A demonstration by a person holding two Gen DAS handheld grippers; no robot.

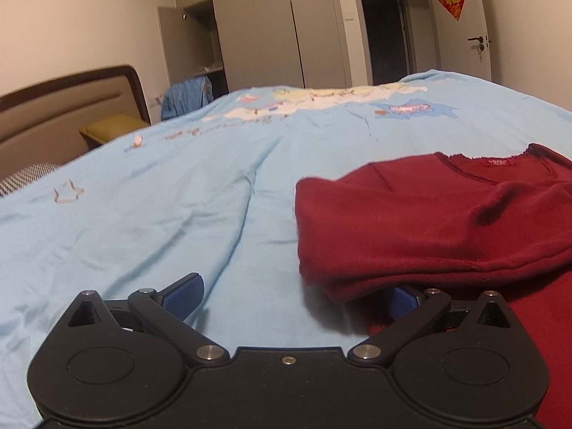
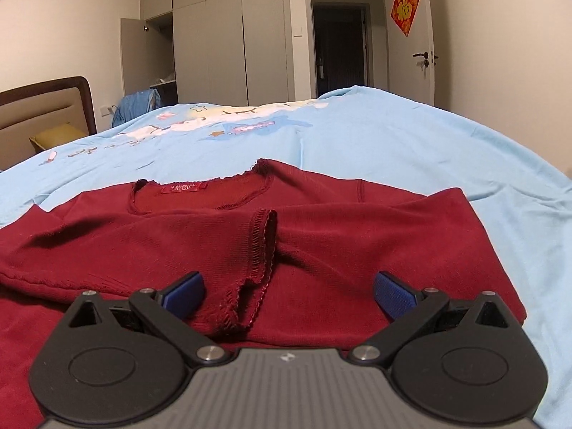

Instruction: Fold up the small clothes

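**A:** Where is the garment?

**B:** I see a dark red top [image 2: 321,236] lying on the light blue bedcover [image 2: 393,136], neckline and label toward the far side. One sleeve is folded across the chest, and its frilled cuff [image 2: 264,250] sits about mid-garment, just ahead of my right gripper [image 2: 287,291].

**A:** And that gripper's jaws?

**B:** Spread wide. Both blue pads [image 2: 186,291] hang over the red cloth, one either side of the cuff, with nothing between them. I can't tell whether they touch the fabric.

**A:** Your left side?

**B:** My left gripper [image 1: 293,295] sits at the top's [image 1: 429,221] left edge, also spread apart. Its left pad [image 1: 186,293] is over bare bedcover [image 1: 161,214]; the right pad [image 1: 402,300] is partly tucked under the folded red edge. It isn't clamped on anything.

**A:** Anything else near the top?

**B:** Beyond it, the bedcover's cartoon print [image 1: 321,102]. Further off, a padded headboard [image 1: 64,107] to the top's left, grey wardrobes [image 2: 221,43] with one door ajar, and a red decoration [image 2: 404,9] on the white door [image 2: 427,28].
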